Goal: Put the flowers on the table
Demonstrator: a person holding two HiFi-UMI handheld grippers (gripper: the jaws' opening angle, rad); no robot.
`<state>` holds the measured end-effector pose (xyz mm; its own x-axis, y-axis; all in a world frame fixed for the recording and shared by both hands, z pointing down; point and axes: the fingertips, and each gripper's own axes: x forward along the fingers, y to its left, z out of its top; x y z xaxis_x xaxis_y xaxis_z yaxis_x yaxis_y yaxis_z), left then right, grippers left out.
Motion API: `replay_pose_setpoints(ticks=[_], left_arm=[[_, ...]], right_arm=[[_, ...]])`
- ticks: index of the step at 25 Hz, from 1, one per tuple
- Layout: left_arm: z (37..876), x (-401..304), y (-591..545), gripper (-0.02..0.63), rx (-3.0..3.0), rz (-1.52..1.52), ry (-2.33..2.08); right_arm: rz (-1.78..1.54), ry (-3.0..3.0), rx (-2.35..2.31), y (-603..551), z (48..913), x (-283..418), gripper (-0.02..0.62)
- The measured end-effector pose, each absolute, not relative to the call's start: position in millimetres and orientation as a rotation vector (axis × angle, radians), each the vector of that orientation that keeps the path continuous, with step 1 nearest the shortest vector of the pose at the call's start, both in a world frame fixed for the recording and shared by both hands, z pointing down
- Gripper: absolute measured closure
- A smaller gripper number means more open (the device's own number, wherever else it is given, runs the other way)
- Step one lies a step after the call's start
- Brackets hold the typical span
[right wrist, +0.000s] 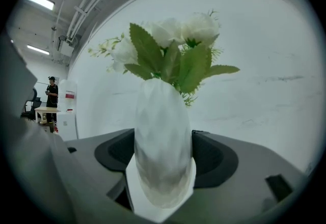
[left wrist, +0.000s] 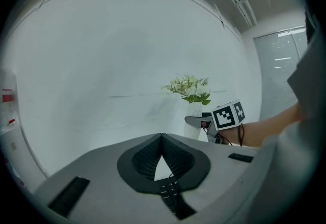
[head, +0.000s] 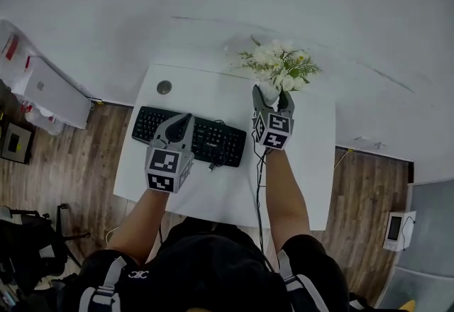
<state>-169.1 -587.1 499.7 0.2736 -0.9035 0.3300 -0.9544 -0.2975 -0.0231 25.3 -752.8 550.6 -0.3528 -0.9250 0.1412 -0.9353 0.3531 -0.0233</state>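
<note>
Overhead, right gripper (head: 272,94) grips the vase (head: 269,91) of flowers (head: 278,62), hiding its base; left gripper (head: 186,119) closed.

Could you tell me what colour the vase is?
The vase is white; clearest in the right gripper view.

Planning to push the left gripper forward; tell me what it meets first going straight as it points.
Probably the white wall, though depth is unclear. The left gripper, shut and empty, points across the keyboard and table; the vase of white flowers stands well right of that line.
</note>
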Motion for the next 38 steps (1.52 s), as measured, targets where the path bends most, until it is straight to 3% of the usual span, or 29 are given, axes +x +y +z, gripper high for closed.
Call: replay_pose_setpoints(ticks=[12,26,29,33,35,37,38], left_arm=[[557.3,-174.2,-629.1,0.604,2.305,0.48,-1.742],[568.1,-175.6,-632.1,0.604,2.284,0.491,-1.742],[564.7,-173.8,-628.5,0.604,2.282,0.494,-1.739],[552.9,-165.1,-627.3,0.604,2.303,0.458,-1.732],[546.2,-159.2,-623.9,0.604,2.316,0.457,-1.724],[535.6,-152.4,-619.3,0.604,2.334,0.449,-1.717],[528.6,-148.8,-617.5,0.604,2.346,0.437,-1.716]], right_arm=[[0.184,-2.484,1.749,-835.7,619.1,28.3,0.244],[0.192,-2.46,1.782,-829.7,636.6,30.1,0.236],[0.224,-2.473,1.794,-822.1,631.0,34.1,0.175],[0.218,-2.49,1.79,-802.7,616.8,37.9,0.172],[0.206,-2.503,1.793,-785.5,603.5,39.4,0.226],[0.196,-2.504,1.813,-763.9,586.7,43.1,0.349],[0.189,-2.504,1.823,-752.6,577.1,44.7,0.446]])
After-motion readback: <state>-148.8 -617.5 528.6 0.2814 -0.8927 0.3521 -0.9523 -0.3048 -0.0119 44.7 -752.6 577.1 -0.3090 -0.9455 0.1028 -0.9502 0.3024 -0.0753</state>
